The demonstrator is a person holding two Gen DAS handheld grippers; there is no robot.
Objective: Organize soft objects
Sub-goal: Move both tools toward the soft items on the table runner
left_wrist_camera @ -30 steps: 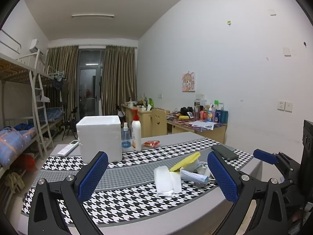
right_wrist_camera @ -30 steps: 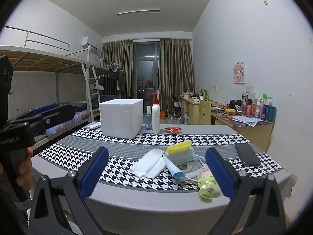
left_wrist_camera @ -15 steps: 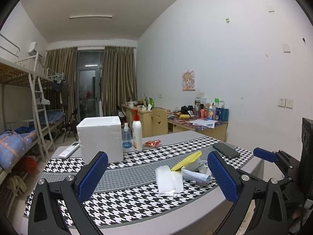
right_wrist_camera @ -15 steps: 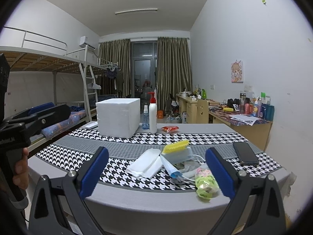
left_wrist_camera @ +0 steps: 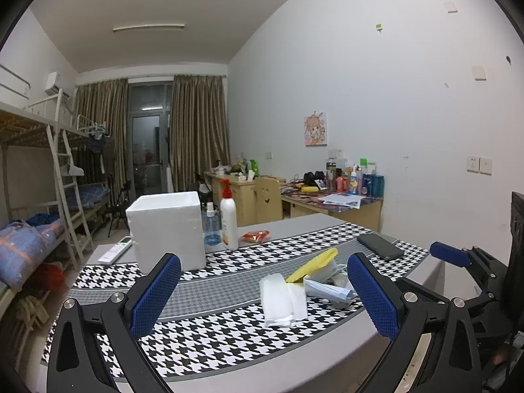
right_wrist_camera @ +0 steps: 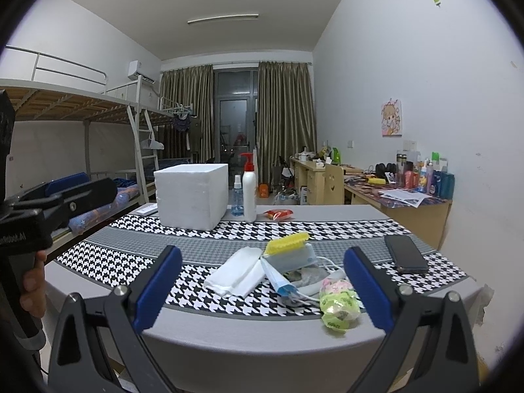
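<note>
Nearest, the right tool [right_wrist_camera: 262, 281] and the left tool [left_wrist_camera: 263, 290] both hang spread wide and empty over the counter's [right_wrist_camera: 249, 334] front edge. Just ahead of the right tool lie a folded white cloth [right_wrist_camera: 237, 271], face masks [right_wrist_camera: 291, 258] and a green wrapped bundle [right_wrist_camera: 337, 304]. Farther beyond stands a white foam box [right_wrist_camera: 191, 195].

Foam box [right_wrist_camera: 191, 196] behind cloth [right_wrist_camera: 237, 271]
</note>
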